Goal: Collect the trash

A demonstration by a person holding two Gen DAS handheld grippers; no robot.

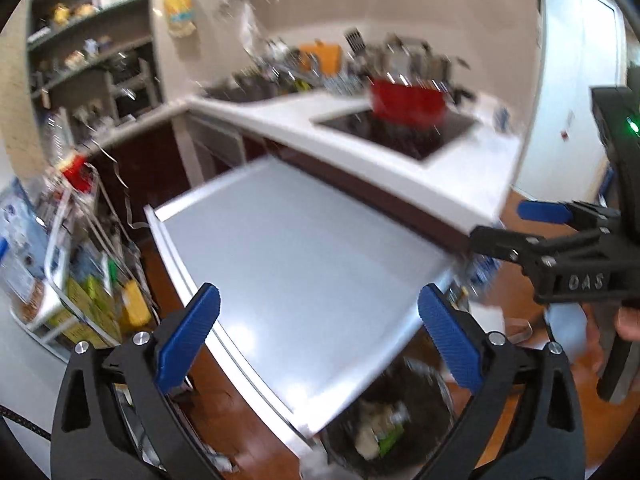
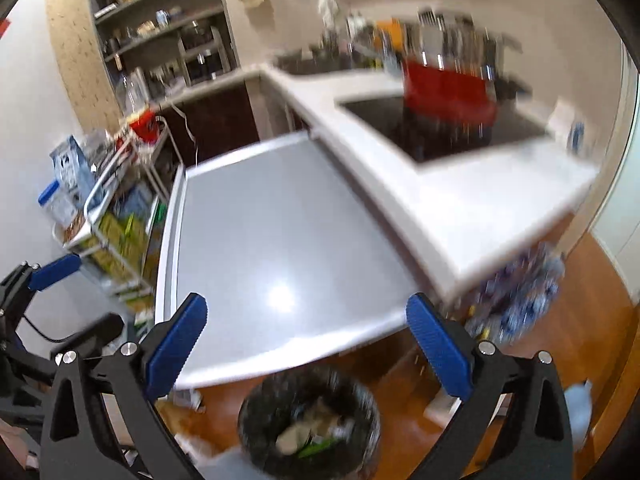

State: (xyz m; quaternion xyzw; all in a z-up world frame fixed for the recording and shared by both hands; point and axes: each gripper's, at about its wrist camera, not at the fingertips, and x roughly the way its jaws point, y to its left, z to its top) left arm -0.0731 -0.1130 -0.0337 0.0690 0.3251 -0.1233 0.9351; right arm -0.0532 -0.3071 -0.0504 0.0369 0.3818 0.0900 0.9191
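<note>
Below the near edge of the grey table (image 2: 280, 232) stands the bin (image 2: 310, 420), black-lined, with crumpled trash (image 2: 304, 436) already inside. The left gripper (image 1: 320, 340) and right gripper (image 2: 306, 344) hang above that table, jaws wide apart and empty. Any remaining litter beside the bin looks blurred; I'd slow down and look before reaching.

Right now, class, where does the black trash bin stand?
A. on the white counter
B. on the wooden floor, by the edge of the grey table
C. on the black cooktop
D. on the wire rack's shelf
B: the trash bin sits on the wooden floor, just past the grey table's near edge.
</note>
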